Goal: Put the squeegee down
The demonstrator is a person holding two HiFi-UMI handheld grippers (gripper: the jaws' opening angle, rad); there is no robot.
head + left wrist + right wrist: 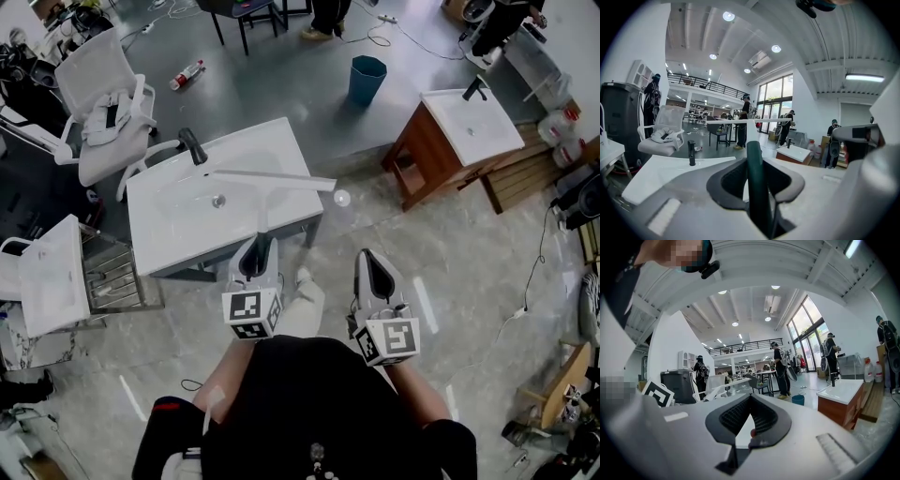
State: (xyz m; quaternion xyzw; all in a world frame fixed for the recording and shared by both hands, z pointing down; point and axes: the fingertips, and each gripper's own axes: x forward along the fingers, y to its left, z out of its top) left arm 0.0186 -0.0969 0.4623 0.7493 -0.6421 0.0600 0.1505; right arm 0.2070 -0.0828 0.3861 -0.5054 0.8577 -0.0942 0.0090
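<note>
The squeegee (272, 177) has a long white blade on a white stem and a dark green handle (755, 178). In the head view its blade hangs crosswise over the near right part of the white sink counter (159, 225). My left gripper (258, 247) is shut on the green handle, and the stem rises straight out from between its jaws toward the blade (750, 121). My right gripper (368, 256) is held to the right over the stone floor, shut with nothing in it. In the right gripper view its jaws (750, 397) meet at the tips.
A black faucet (193, 146) stands at the back of the white counter. A second vanity (469, 127) on a wooden cabinet sits at the right, a blue bin (367, 79) behind it. A white chair (105, 108) and another basin (47, 277) are at the left.
</note>
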